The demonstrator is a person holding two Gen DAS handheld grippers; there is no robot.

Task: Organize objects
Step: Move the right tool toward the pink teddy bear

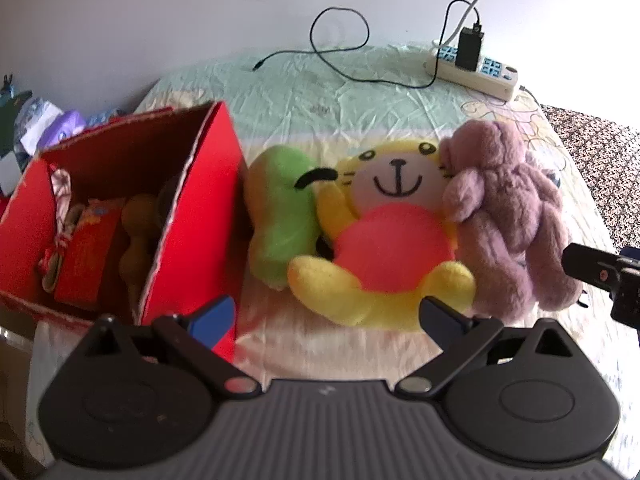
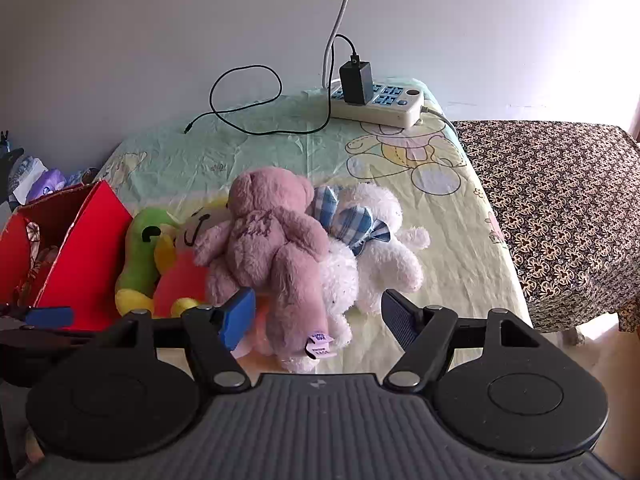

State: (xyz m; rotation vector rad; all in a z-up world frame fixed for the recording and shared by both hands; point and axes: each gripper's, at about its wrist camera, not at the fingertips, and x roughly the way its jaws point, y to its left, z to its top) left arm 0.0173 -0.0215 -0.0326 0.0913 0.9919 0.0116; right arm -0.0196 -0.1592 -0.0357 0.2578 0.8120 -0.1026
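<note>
My left gripper (image 1: pixel 326 316) hovers, jaws spread, over the yellow plush (image 1: pixel 384 232) beside the red box (image 1: pixel 192 216) near the surface's left edge; my right gripper (image 2: pixel 318 312), jaws also spread and empty, should straddle the pink bear (image 2: pixel 272 240) squarely before pinching.

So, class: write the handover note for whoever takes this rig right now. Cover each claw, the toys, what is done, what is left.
Left claw: open, empty, just short of the yellow tiger plush.
Right claw: open, astride the pink bear's leg, not gripping.
Red box: on the left, already holding a few items.
Still on the bedsheet, in a touching row from the box: green plush, tiger, pink bear, white bear.
Done: some things boxed.
Left: likely all four plush toys into the box.
</note>
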